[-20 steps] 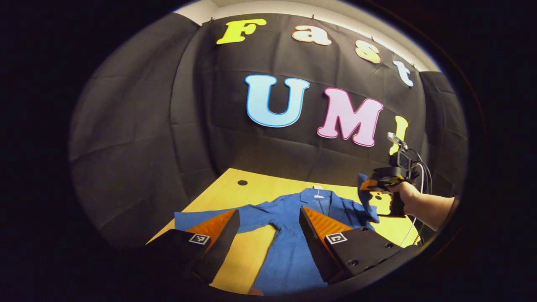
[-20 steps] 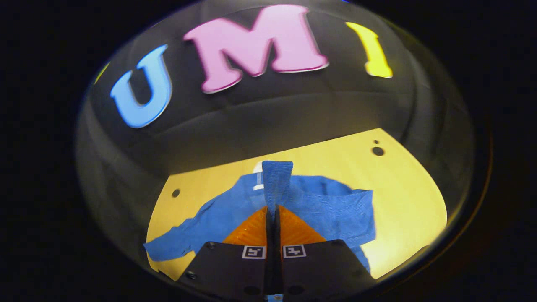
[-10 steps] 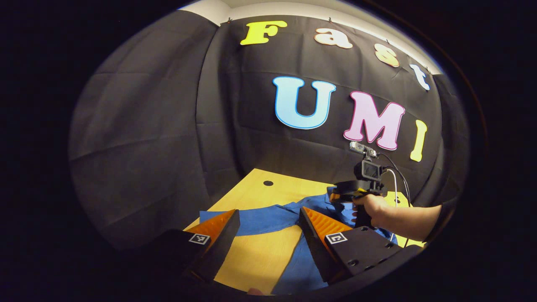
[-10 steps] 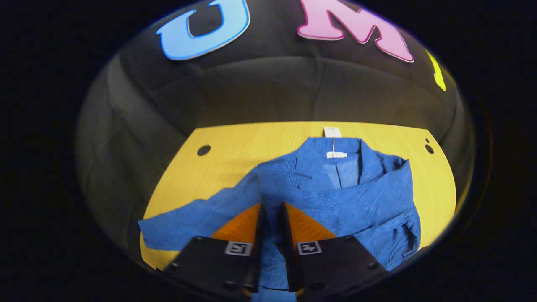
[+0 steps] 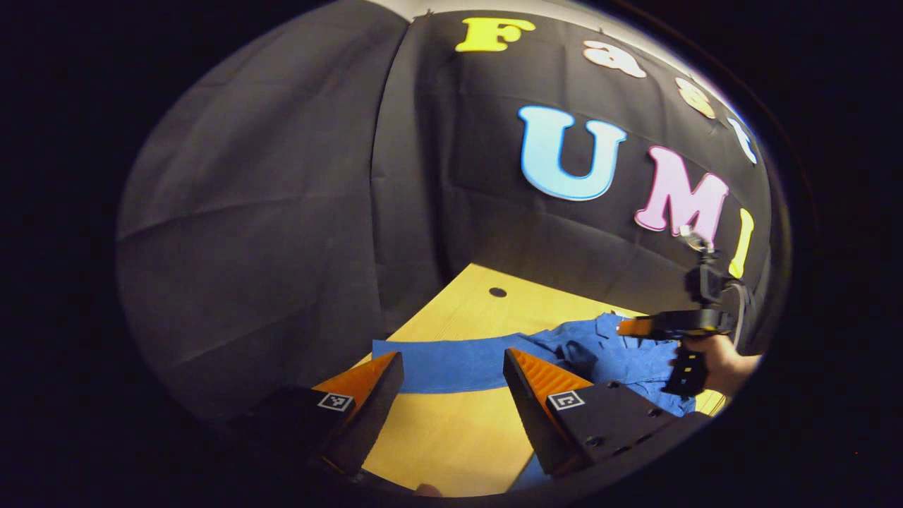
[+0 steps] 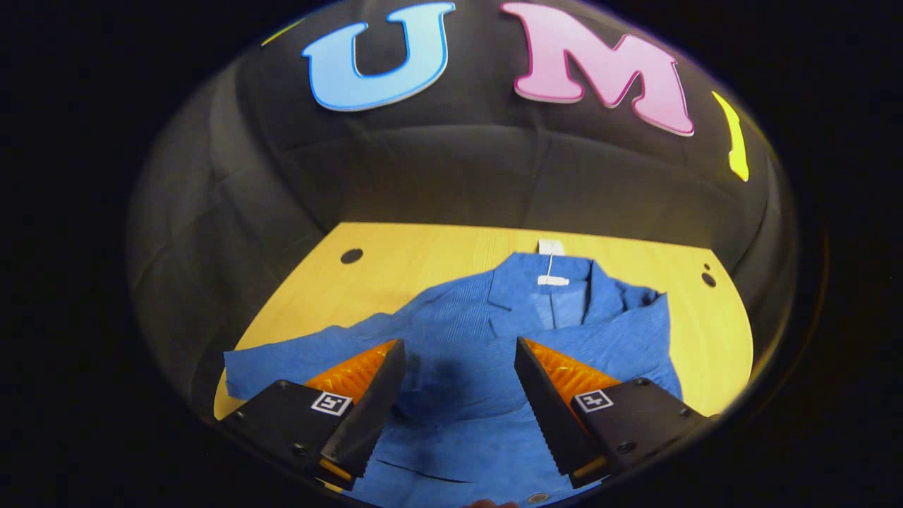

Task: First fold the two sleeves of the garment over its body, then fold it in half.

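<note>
A blue jacket [image 6: 536, 331] lies collar-away on the yellow table [image 6: 423, 261], a white tag at its collar. One sleeve lies folded across the chest; the other sleeve [image 6: 296, 356] stretches out flat to the left. My right gripper [image 6: 458, 360] hovers open just above the chest, nothing between its fingers. In the left gripper view the outstretched sleeve [image 5: 444, 363] lies just beyond my left gripper [image 5: 451, 363], which stands open above bare table. The right gripper [image 5: 659, 326] shows there too, held by a hand over the jacket body [image 5: 621, 356].
Black cloth walls close the booth behind and to the left. The table has small dark holes [image 6: 350, 255] near its far corners. Bare wood [image 5: 451, 437] lies under the left gripper, near the table's left edge.
The right gripper opened and let go of the sleeve, which now lies across the jacket's chest. The left gripper swung left toward the outstretched sleeve.
</note>
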A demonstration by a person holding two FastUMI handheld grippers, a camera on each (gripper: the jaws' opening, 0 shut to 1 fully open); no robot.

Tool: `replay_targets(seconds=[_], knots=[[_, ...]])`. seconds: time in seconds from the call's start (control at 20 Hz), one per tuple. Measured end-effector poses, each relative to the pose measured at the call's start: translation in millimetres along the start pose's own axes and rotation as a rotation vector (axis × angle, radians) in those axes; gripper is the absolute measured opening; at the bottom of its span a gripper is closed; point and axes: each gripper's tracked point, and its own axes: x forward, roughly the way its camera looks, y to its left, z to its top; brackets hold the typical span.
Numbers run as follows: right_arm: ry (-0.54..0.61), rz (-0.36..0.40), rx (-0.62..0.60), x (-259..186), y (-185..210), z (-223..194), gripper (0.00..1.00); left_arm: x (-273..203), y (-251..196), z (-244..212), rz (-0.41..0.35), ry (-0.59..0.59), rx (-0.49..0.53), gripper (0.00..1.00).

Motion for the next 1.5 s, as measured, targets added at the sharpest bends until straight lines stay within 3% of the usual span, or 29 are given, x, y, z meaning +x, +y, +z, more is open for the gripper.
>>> replay_targets(seconds=[0.1, 0.25, 0.6, 0.65, 0.8, 1.0, 1.05, 1.1, 1.25, 1.4, 1.5], knots=[[-0.068, 0.01, -0.021, -28, -10, 9, 0.98, 37, 27, -20, 0.035, 0.129, -0.067, 0.83], [-0.13, 0.001, 0.0, -63, -27, 3, 0.98, 88, 61, -33, 0.095, 0.229, -0.134, 0.85], [-0.091, 0.024, -0.032, -85, -51, -31, 0.98, 159, 67, -67, 0.208, 0.406, -0.096, 0.84], [-0.087, 0.015, -0.04, -83, -55, -35, 0.98, 168, 69, -75, 0.236, 0.434, -0.09, 0.89], [-0.045, 0.003, -0.003, -78, -68, -45, 0.99, 179, 66, -83, 0.279, 0.462, -0.075, 0.84], [-0.038, 0.019, 0.028, -71, -72, -44, 0.98, 183, 56, -83, 0.28, 0.491, -0.046, 0.84], [-0.035, 0.029, 0.028, -70, -70, -45, 0.98, 183, 53, -83, 0.283, 0.5, -0.04, 0.75], [-0.03, 0.039, 0.028, -69, -67, -46, 0.98, 183, 49, -82, 0.285, 0.507, -0.044, 0.74], [-0.018, 0.067, 0.037, -69, -63, -47, 0.98, 188, 36, -81, 0.281, 0.534, -0.049, 0.43], [-0.013, 0.083, 0.045, -68, -63, -47, 0.98, 190, 30, -83, 0.311, 0.563, 0.045, 0.1], [-0.009, 0.091, 0.058, -69, -65, -47, 0.98, 190, 27, -80, 0.333, 0.568, 0.089, 0.08]])
